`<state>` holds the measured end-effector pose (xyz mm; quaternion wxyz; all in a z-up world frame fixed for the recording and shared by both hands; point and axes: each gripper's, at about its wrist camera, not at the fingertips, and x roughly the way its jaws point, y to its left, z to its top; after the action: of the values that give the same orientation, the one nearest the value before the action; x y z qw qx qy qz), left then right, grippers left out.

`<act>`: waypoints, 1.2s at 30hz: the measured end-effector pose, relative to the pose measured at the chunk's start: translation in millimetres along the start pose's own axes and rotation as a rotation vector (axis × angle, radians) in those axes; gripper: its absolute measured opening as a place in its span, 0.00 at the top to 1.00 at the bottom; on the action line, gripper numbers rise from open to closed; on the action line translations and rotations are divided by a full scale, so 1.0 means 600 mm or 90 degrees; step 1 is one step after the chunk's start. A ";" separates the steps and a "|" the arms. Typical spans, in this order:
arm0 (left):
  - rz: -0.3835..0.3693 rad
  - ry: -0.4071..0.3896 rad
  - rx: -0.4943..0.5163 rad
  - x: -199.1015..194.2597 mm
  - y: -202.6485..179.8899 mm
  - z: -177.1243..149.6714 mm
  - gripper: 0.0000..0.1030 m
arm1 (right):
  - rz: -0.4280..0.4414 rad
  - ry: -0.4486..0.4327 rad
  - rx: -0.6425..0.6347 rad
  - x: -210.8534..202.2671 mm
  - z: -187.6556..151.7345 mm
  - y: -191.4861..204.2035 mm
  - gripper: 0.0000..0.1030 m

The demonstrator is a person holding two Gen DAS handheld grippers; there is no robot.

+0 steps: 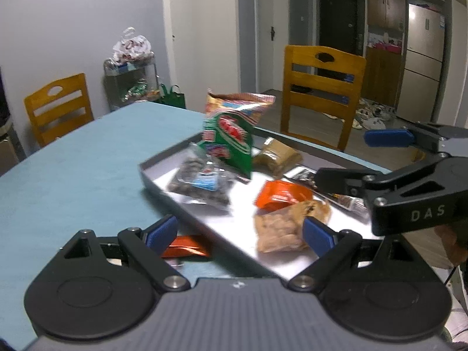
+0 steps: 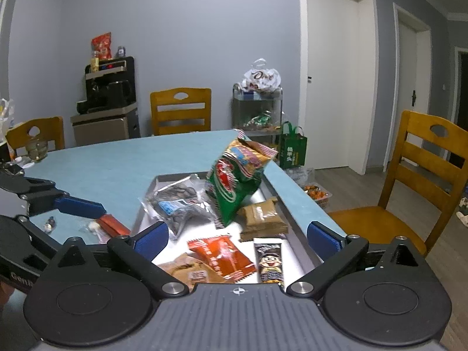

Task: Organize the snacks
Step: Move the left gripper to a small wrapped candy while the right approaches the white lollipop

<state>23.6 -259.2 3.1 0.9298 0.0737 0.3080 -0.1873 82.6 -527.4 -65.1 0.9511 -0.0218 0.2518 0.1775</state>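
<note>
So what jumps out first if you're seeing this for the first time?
The green and red snack bag, blurred and tilted, stands out above the other packets at the far end of the metal tray. Nearer, an orange packet lies in the tray, and both grippers, left and right, are open and empty.

Home dining room: wooden chairs (image 2: 180, 111), fridge (image 1: 422, 58), blue table (image 2: 117, 161).

Both hand-held grippers (image 1: 239, 234) (image 2: 238, 237) wide open
</note>
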 end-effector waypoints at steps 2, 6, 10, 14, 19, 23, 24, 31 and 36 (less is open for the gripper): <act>0.007 -0.006 -0.003 -0.014 0.013 -0.003 0.09 | 0.002 -0.002 -0.001 -0.001 0.004 0.010 0.00; 0.020 -0.012 -0.003 -0.034 0.035 -0.011 0.09 | 0.005 -0.014 -0.026 -0.004 0.010 0.037 0.00; 0.042 -0.022 -0.010 -0.050 0.064 -0.016 0.09 | 0.016 -0.019 -0.048 -0.003 0.021 0.062 0.00; 0.059 -0.029 -0.037 -0.069 0.100 -0.019 0.09 | 0.064 0.028 -0.003 0.009 0.035 0.068 0.00; 0.082 -0.038 -0.059 -0.095 0.140 -0.033 0.09 | 0.077 0.029 -0.001 0.005 0.039 0.091 0.00; 0.112 -0.036 -0.073 -0.111 0.175 -0.039 0.09 | 0.069 0.031 -0.006 0.008 0.051 0.117 0.00; 0.120 -0.035 -0.072 -0.116 0.183 -0.039 0.09 | 0.068 0.035 -0.010 0.011 0.052 0.124 0.00; 0.160 -0.048 -0.104 -0.137 0.248 -0.042 0.05 | 0.117 0.064 -0.035 0.023 0.055 0.182 0.00; 0.171 -0.048 -0.162 -0.137 0.296 -0.065 0.05 | 0.133 0.076 -0.054 0.022 0.049 0.212 0.00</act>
<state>11.4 -61.4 24.9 0.9591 -0.0109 0.2817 -0.0237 63.1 -400.2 -39.9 0.9091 -0.0463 0.3010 0.2842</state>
